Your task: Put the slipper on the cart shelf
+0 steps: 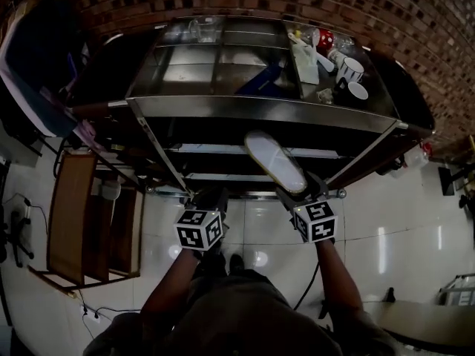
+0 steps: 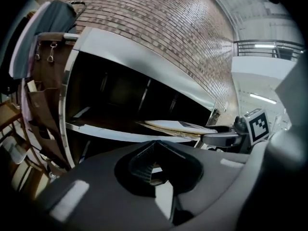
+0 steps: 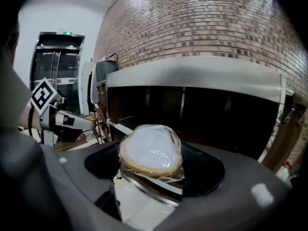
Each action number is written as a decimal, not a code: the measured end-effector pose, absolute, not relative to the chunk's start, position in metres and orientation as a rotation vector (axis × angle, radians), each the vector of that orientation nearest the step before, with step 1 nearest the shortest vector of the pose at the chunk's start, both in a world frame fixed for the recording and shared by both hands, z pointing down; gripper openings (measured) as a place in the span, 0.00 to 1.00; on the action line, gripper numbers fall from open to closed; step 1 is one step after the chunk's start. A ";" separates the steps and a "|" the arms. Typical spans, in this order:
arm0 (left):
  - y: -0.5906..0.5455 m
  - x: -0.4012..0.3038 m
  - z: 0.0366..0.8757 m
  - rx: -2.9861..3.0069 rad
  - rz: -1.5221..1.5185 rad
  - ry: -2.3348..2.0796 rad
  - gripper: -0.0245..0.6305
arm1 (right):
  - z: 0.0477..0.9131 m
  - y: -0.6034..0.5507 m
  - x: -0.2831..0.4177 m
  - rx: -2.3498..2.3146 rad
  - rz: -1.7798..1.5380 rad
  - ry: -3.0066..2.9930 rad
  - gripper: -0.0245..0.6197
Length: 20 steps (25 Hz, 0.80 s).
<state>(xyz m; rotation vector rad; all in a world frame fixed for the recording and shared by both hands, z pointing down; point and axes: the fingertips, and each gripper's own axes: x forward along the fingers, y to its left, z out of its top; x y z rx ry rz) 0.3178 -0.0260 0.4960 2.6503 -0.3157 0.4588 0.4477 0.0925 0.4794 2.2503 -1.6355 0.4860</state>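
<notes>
At the near side of the metal cart [image 1: 260, 108], the right gripper [image 1: 300, 190] is clenched on the heel of a plastic-wrapped slipper [image 1: 273, 160], whose toe points far into the dark opening just above the middle shelf [image 2: 120, 131]; whether it touches that shelf cannot be told. To its left, the left gripper [image 1: 211, 195] has its jaws pressed together with nothing between them. On the cart's top tray, the far right corner holds two white mugs [image 1: 350, 70], a white box [image 1: 304, 61] and a red item [image 1: 324, 38], with a blue object [image 1: 260, 81] lying near the middle.
</notes>
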 end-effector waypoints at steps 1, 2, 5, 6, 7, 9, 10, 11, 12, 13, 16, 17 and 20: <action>-0.025 0.327 0.496 2.656 0.465 -0.291 0.05 | 0.482 0.095 0.458 2.275 0.494 -1.601 0.60; -0.025 0.335 0.495 2.661 0.471 -0.266 0.05 | 0.485 0.096 0.467 2.294 0.502 -1.568 0.60; -0.029 0.356 0.496 2.669 0.493 -0.199 0.05 | 0.496 0.094 0.486 2.333 0.531 -1.483 0.60; -0.032 0.362 0.496 2.669 0.502 -0.180 0.05 | 0.500 0.091 0.492 2.346 0.541 -1.459 0.60; -0.036 0.369 0.497 2.670 0.510 -0.161 0.05 | 0.503 0.087 0.499 2.360 0.550 -1.436 0.60; -0.043 0.380 0.499 2.670 0.527 -0.122 0.05 | 0.511 0.076 0.512 2.391 0.567 -1.391 0.60; -0.047 0.385 0.500 2.671 0.537 -0.104 0.05 | 0.515 0.070 0.518 2.405 0.579 -1.370 0.60; -0.051 0.389 0.501 2.671 0.548 -0.088 0.05 | 0.520 0.064 0.524 2.416 0.592 -1.351 0.60; -0.055 0.393 0.502 2.672 0.556 -0.075 0.05 | 0.525 0.057 0.530 2.426 0.603 -1.333 0.60; -0.059 0.397 0.503 2.671 0.563 -0.065 0.05 | 0.529 0.049 0.535 2.435 0.611 -1.318 0.60; -0.072 0.407 0.507 2.668 0.578 -0.042 0.05 | 0.538 0.026 0.550 2.460 0.624 -1.276 0.60; -0.074 0.409 0.508 2.667 0.585 -0.032 0.05 | 0.543 0.019 0.554 2.468 0.633 -1.259 0.60; -0.076 0.413 0.513 2.663 0.601 0.008 0.05 | 0.559 0.004 0.561 2.485 0.675 -1.211 0.60</action>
